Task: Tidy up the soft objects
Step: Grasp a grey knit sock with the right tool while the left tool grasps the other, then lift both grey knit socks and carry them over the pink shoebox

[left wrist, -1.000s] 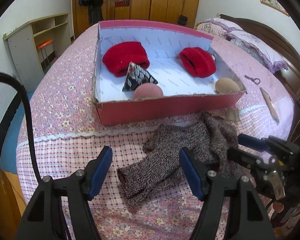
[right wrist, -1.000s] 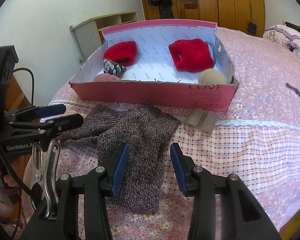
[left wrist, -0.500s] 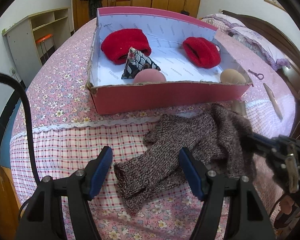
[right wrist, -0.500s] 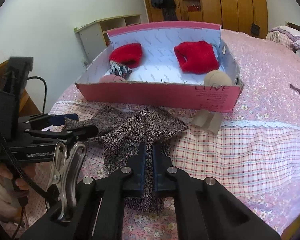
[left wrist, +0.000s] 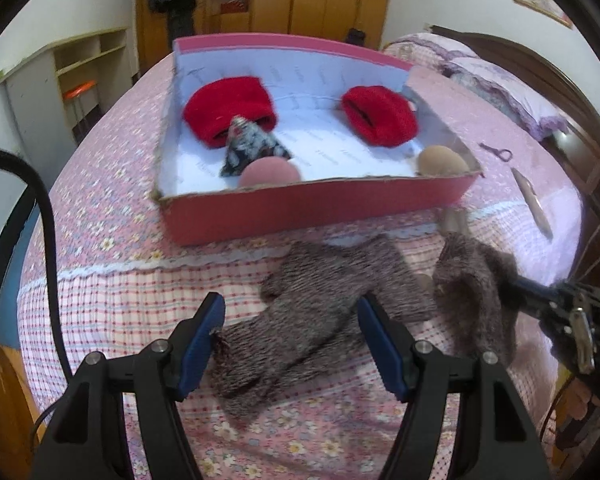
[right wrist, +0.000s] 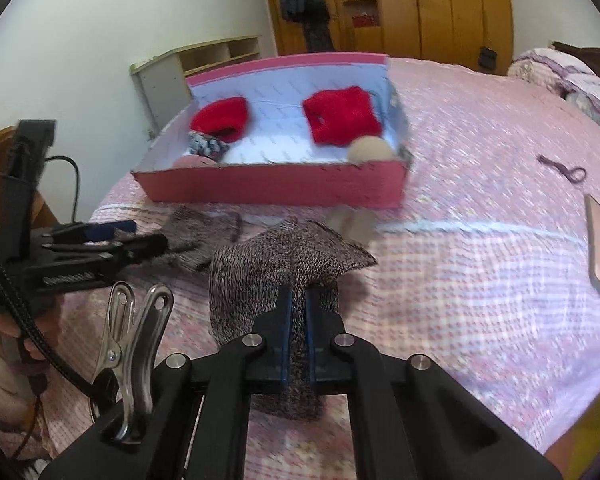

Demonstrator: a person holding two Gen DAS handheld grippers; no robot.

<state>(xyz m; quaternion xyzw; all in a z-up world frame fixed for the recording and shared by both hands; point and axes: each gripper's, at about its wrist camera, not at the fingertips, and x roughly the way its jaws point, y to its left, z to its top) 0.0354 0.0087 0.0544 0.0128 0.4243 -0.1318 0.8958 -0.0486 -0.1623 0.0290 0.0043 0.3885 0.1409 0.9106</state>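
Gripping: the right gripper [right wrist: 296, 336] has its blue pads pinched tight on a fold of one grey knitted sock [right wrist: 288, 276], which hangs bunched and partly off the bedspread [right wrist: 480, 280]
Left fingers: the left gripper [left wrist: 290, 344] stands wide, holding nothing; its pads straddle the second grey knitted sock [left wrist: 312, 320], which lies flat between them without visible contact
Where the socks are: both on the near part of the bed, in front of the pink box [left wrist: 312, 208]; the held one sits to the right of the flat one, the two just beside each other
How they will handle: I'd judge them light, limp and stretchy; nothing fragile; the knit gives the pads good purchase, but a pinch on one layer may let the rest dangle and drag; taking the flat sock mid-length or at the cuff looks soundest
Inside the box: two red knitted pieces [left wrist: 230, 110], a patterned triangular pouch [left wrist: 250, 148], a pink round cushion [left wrist: 270, 174], a tan ball [left wrist: 440, 160]; bare lining remains in the middle
Edges and room: the near wall of the box stands raised, so a trailing toe could catch it; open bedspread lies to the right, bar a small tan object [right wrist: 352, 220] just beside the box wall
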